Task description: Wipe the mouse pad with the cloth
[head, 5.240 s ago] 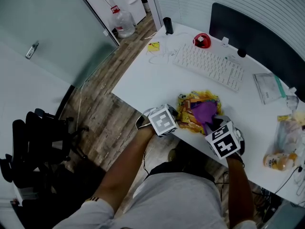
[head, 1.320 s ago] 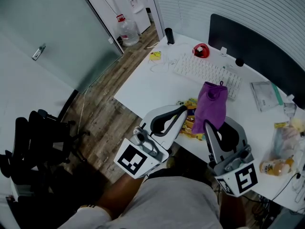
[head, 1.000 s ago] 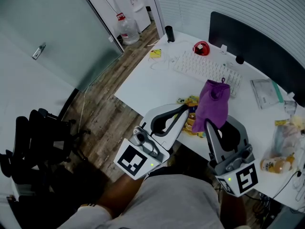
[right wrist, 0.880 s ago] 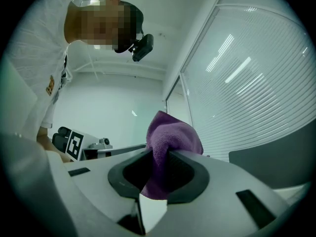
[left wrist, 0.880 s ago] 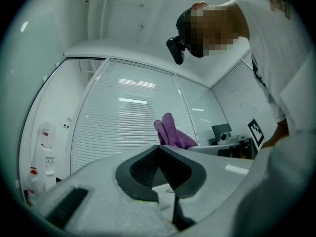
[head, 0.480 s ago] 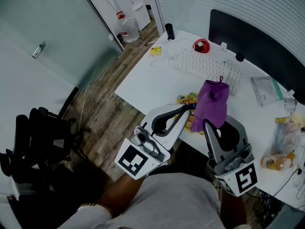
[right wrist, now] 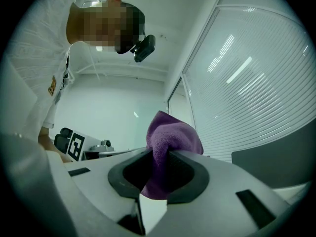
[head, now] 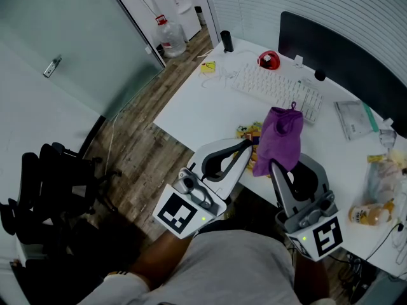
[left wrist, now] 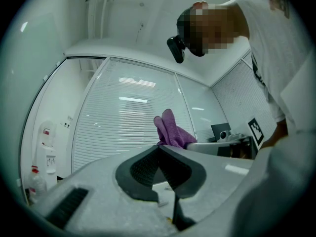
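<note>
Cloth (head: 280, 138) clamped in right tool (head: 274, 164), left tool (head: 250, 144) closed on nothing, colourful mouse pad (head: 245, 132) on desk (head: 203, 107) below

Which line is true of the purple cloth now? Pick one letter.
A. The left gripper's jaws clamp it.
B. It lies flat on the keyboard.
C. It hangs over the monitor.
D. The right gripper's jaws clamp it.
D: its own view shows the right gripper shut on the purple cloth, while the left gripper is shut on nothing.
</note>
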Demonstrator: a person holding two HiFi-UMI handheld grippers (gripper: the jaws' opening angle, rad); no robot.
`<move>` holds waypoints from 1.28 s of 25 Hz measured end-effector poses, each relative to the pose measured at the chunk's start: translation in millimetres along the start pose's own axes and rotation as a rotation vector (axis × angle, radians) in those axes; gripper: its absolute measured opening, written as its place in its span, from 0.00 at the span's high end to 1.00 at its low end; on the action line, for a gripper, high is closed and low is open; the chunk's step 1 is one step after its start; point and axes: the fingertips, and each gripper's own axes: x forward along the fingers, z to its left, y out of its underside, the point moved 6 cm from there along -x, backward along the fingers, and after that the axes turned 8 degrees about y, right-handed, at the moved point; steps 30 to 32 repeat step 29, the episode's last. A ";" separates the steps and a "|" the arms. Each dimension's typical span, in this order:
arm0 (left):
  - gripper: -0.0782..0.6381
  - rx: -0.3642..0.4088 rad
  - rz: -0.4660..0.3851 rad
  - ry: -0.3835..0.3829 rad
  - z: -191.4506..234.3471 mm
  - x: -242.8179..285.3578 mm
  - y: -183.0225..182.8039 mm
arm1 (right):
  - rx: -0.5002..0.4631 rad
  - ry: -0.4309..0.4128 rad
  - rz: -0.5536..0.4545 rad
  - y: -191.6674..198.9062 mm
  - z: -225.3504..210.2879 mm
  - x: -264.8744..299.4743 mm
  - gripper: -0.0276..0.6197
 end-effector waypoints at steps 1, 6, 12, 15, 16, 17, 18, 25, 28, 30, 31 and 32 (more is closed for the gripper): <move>0.87 0.001 0.001 0.001 -0.3 -0.1 0.2 | -0.001 0.000 0.001 0.2 0.3 -0.2 0.85; 0.87 -0.002 0.004 0.007 -1.9 1.4 1.5 | -0.006 -0.005 0.007 1.3 1.5 -1.7 0.85; 0.87 -0.002 0.008 0.013 -3.7 2.5 1.2 | -0.012 -0.007 0.014 1.1 2.9 -2.6 0.85; 0.87 0.001 0.007 0.015 -4.6 2.3 0.1 | -0.015 -0.008 0.016 0.9 3.8 -3.1 0.85; 0.87 0.002 0.007 0.016 -4.6 2.5 -0.2 | -0.018 -0.008 0.020 1.3 3.6 -3.5 0.85; 0.87 0.002 0.006 0.016 -4.6 2.8 -0.4 | -0.020 -0.009 0.022 1.4 3.3 -3.5 0.85; 0.87 0.002 0.006 0.016 -4.6 3.0 -0.6 | -0.019 -0.010 0.020 0.9 3.3 -3.2 0.85; 0.87 0.004 0.008 0.016 -6.3 3.6 -1.4 | -0.017 -0.014 0.017 -0.4 3.5 -4.1 0.85; 0.87 0.005 0.006 0.014 -6.7 3.8 -1.3 | -0.018 -0.014 0.018 0.1 2.8 -4.8 0.85; 0.87 0.005 0.005 0.013 -6.8 3.8 -1.3 | -0.016 -0.014 0.016 -0.1 2.6 -4.7 0.85; 0.87 0.005 0.005 0.013 -6.8 3.8 -1.3 | -0.016 -0.014 0.016 -0.1 2.6 -4.7 0.85; 0.87 0.005 0.005 0.013 -6.8 3.8 -1.3 | -0.016 -0.014 0.016 -0.1 2.6 -4.7 0.85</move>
